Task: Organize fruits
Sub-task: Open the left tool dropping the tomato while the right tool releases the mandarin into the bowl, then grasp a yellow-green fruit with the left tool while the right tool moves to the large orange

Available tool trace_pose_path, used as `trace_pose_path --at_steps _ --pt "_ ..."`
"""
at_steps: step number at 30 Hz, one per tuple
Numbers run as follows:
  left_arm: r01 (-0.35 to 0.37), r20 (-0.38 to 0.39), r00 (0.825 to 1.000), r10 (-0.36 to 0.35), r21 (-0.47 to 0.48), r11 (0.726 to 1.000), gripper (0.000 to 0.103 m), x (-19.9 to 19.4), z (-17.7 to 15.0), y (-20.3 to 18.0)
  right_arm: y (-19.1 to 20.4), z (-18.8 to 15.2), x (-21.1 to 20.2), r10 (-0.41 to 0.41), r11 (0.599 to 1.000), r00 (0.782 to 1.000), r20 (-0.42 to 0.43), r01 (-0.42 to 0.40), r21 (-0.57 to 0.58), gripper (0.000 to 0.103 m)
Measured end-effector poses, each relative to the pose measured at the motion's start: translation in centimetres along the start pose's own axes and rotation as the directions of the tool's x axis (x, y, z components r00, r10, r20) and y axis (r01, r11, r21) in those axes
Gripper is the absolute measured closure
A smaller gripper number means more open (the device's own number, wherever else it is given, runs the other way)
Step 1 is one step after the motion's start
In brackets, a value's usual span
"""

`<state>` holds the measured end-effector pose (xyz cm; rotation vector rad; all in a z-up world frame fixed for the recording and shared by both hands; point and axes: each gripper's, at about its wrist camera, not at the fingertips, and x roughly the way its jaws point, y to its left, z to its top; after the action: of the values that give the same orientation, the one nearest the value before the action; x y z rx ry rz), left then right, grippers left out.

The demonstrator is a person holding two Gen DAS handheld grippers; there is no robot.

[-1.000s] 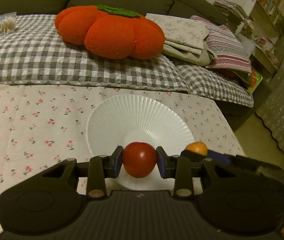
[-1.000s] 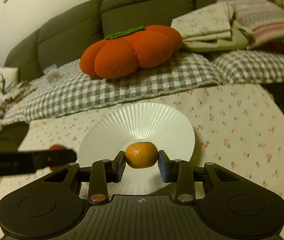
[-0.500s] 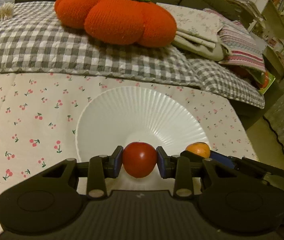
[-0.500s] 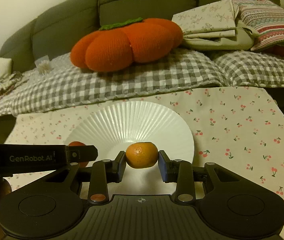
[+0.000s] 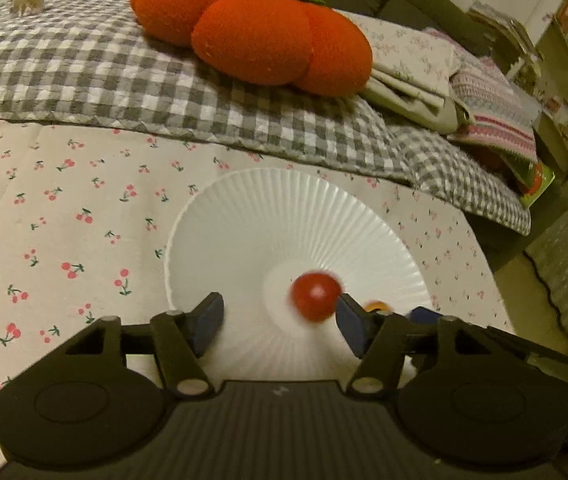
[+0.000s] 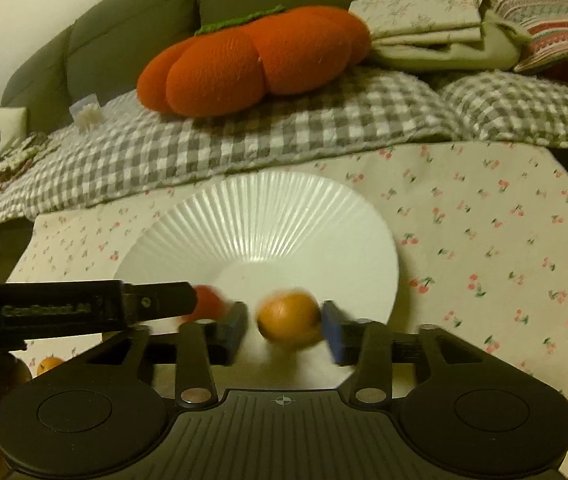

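A white ribbed plate (image 5: pixel 284 208) (image 6: pixel 264 208) lies on the cherry-print cloth. My left gripper (image 5: pixel 280 322) hangs over its near side with its jaws opening. The red tomato (image 5: pixel 315 296) is blurred and loose between them, clear of the left pad and close to the right one. My right gripper (image 6: pixel 285 328) is just to the right, its jaws opening too. The blurred orange (image 6: pixel 289 320) sits between its pads with a gap on the left. The tomato (image 6: pixel 208 306) peeks out behind the left gripper's finger (image 6: pixel 156 300), and the orange (image 5: pixel 375 305) behind my left gripper's right finger.
An orange pumpkin cushion (image 5: pixel 252 28) lies on a checked blanket (image 5: pixel 84 72) behind the table, with folded cloths (image 6: pixel 435 28) beside it. A second orange (image 6: pixel 48 366) shows at the lower left. The table's edge drops off at the right (image 5: pixel 495 280).
Both grippers have sunk closer to the plate and their jaws have spread. The tomato and the orange, clamped before, are now loose and blurred between the pads.
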<state>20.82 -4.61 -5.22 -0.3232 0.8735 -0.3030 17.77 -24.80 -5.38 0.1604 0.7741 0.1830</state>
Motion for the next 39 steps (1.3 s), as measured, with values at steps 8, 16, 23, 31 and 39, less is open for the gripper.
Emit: trace_pose_path --at_steps 8,16,23,31,39 --pt "0.000 0.016 1.000 0.000 -0.031 1.000 0.041 -2.1 0.4 0.7 -1.4 0.4 -1.7 -0.030 0.997 0.998 0.049 0.026 0.072 0.051" --pt "-0.021 0.032 0.999 0.021 -0.023 1.000 0.041 -5.2 0.0 0.6 0.2 -0.9 -3.3 -0.015 0.998 0.998 0.054 0.012 0.060 0.051" --pt "-0.144 0.041 0.989 0.141 0.085 0.986 0.036 -8.9 -1.7 0.5 2.7 -2.7 -5.3 0.043 0.997 0.999 0.014 -0.044 0.058 0.045" --pt "-0.250 0.028 0.968 0.248 0.078 0.965 0.029 -12.4 -3.7 2.4 4.7 -4.6 -6.6 0.075 0.997 0.997 -0.037 -0.074 0.028 0.039" --pt "-0.302 0.024 0.953 0.301 0.065 0.951 0.024 -15.1 -5.9 4.5 5.5 -5.8 -6.8 0.086 0.996 0.993 -0.076 -0.086 0.002 0.039"
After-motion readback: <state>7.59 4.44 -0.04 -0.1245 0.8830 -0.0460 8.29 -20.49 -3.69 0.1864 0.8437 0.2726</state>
